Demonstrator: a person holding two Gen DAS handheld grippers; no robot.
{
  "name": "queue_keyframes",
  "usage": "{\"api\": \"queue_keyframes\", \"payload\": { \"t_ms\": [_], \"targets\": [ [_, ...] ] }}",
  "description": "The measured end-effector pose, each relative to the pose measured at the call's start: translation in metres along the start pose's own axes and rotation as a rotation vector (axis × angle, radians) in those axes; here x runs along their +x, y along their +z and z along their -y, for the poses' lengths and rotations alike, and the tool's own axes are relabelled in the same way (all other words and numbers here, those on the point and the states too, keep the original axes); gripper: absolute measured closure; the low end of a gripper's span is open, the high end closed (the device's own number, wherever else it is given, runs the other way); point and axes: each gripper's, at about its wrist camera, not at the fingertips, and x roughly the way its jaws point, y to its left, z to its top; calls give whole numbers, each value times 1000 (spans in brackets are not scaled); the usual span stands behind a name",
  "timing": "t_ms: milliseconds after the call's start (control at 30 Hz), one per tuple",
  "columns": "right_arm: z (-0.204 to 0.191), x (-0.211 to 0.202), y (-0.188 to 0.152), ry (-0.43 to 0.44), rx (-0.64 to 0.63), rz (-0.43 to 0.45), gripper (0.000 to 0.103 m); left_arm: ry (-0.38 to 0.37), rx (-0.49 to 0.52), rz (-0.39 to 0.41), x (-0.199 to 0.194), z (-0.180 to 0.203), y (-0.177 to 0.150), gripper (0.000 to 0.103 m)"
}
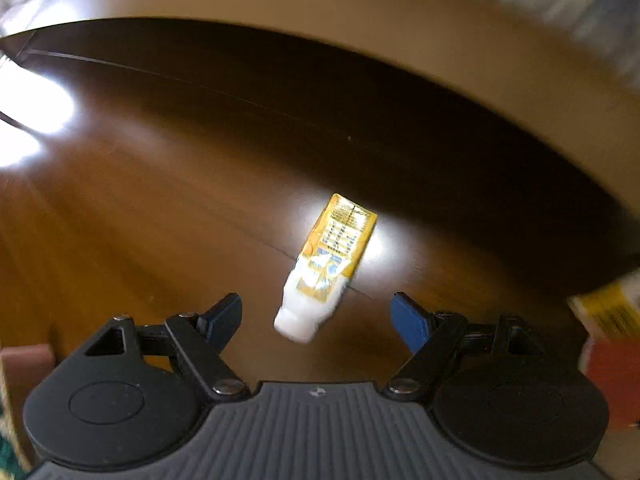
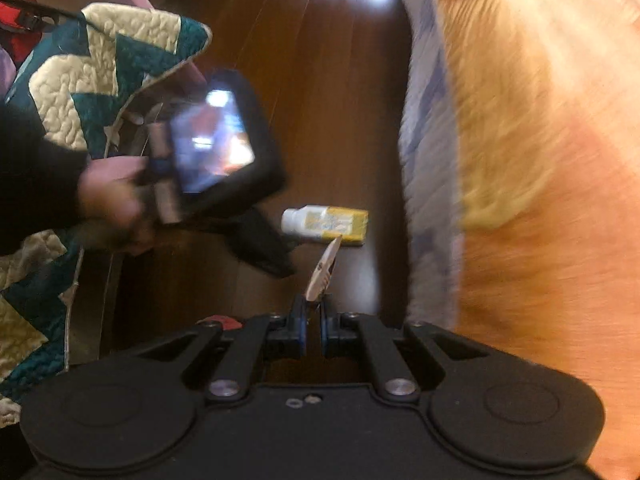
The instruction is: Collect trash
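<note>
A white plastic bottle [image 1: 328, 256] with a yellow label lies on its side on the dark wooden floor [image 1: 160, 208]. My left gripper [image 1: 316, 310] hangs open just above it, blue pads on either side of the cap end and not touching it. In the right wrist view the same bottle [image 2: 324, 222] lies beside the bed, and a hand holds the left gripper [image 2: 260, 248] over it from the left. My right gripper [image 2: 313, 308] is shut on a thin white scrap of wrapper [image 2: 322, 272] that sticks out from between its pads.
An orange blanket with a pale blue-patterned edge [image 2: 520, 160] hangs down on the right. A teal and cream quilt [image 2: 80, 80] lies on the left. A tan bed side [image 1: 360, 40] overhangs the floor. Blurred yellow and red things [image 1: 612, 340] sit at the right.
</note>
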Motion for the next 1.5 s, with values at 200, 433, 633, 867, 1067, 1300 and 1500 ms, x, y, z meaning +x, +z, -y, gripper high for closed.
{"api": "queue_keyframes", "payload": {
  "t_ms": [200, 433, 633, 867, 1067, 1300, 1500],
  "targets": [
    [2, 32, -4, 58, 17, -19, 97, 29, 32, 27, 58, -1, 16, 22],
    [1, 56, -10, 86, 46, -51, 97, -6, 54, -6, 103, 14, 32, 16],
    [-2, 67, -12, 78, 51, -72, 97, -52, -53, -48, 112, 8, 35, 36],
    [-6, 58, -9, 56, 50, -58, 97, -37, -281, -108, 86, -15, 29, 47],
    [-11, 15, 0, 36, 37, -13, 97, -66, -546, -116, -7, -40, 14, 48],
    [-31, -88, 15, 22, -36, 83, 97, -61, -750, -85, -169, -55, -5, 49],
    [-56, -178, 24, 39, -104, 162, 97, -22, -871, -21, -307, -58, -31, 49]
  ]
}}
